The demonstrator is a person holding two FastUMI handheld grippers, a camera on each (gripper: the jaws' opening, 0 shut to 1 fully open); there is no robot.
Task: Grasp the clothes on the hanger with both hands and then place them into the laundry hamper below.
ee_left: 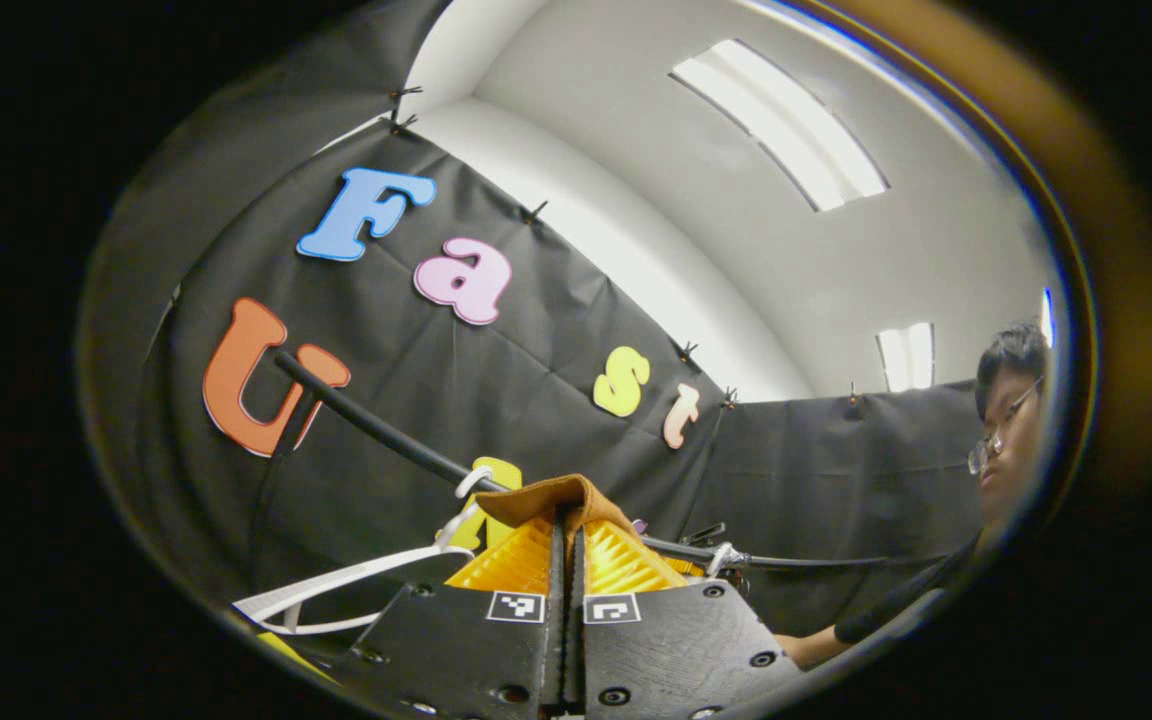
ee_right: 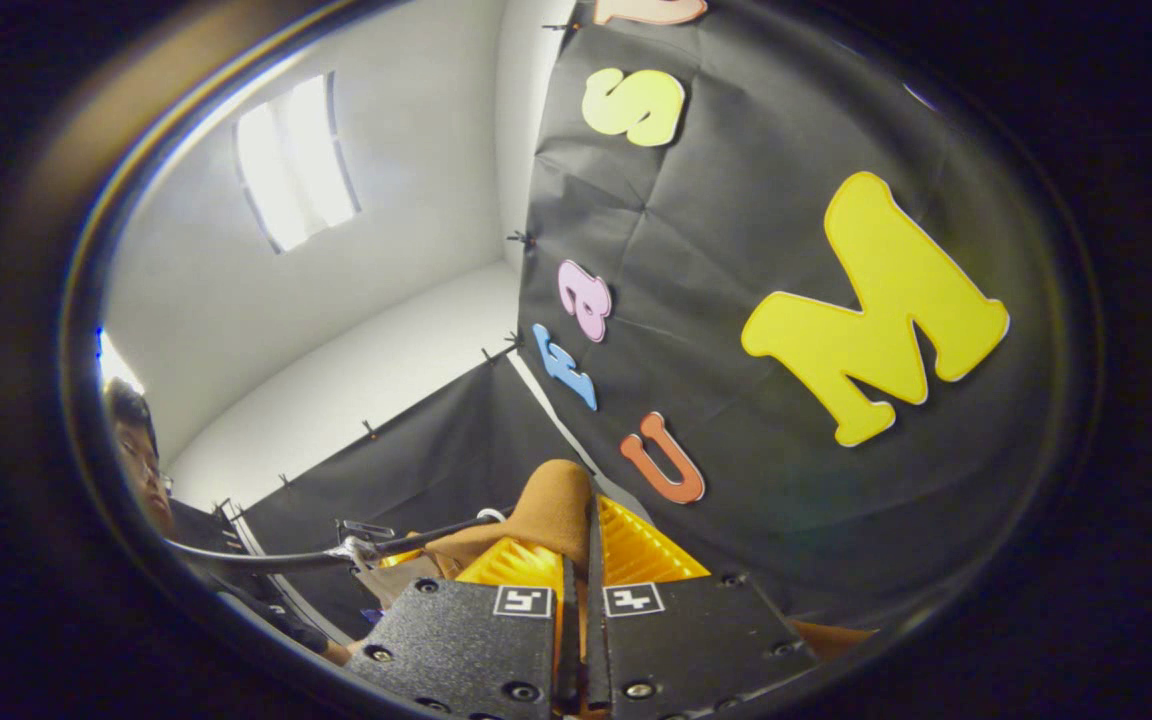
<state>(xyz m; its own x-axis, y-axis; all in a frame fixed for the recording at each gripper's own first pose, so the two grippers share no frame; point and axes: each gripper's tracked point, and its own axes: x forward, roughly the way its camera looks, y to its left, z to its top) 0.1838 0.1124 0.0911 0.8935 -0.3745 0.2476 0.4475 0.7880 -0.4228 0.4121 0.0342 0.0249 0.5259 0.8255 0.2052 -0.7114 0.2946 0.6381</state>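
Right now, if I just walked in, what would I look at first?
Probably the brown cloth pinched in the left tongs, low in the left gripper view, by the black rail and a white hanger. The right tongs pinch the same cloth. Bright ceiling lights glow above.

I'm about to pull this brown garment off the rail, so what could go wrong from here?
1. Both grippers pinch only a small fold of the brown garment; it may slip from the left gripper or the right gripper.
2. The white hanger on the black rail could snag and come along.
3. The hamper is out of sight, so lowering is blind.
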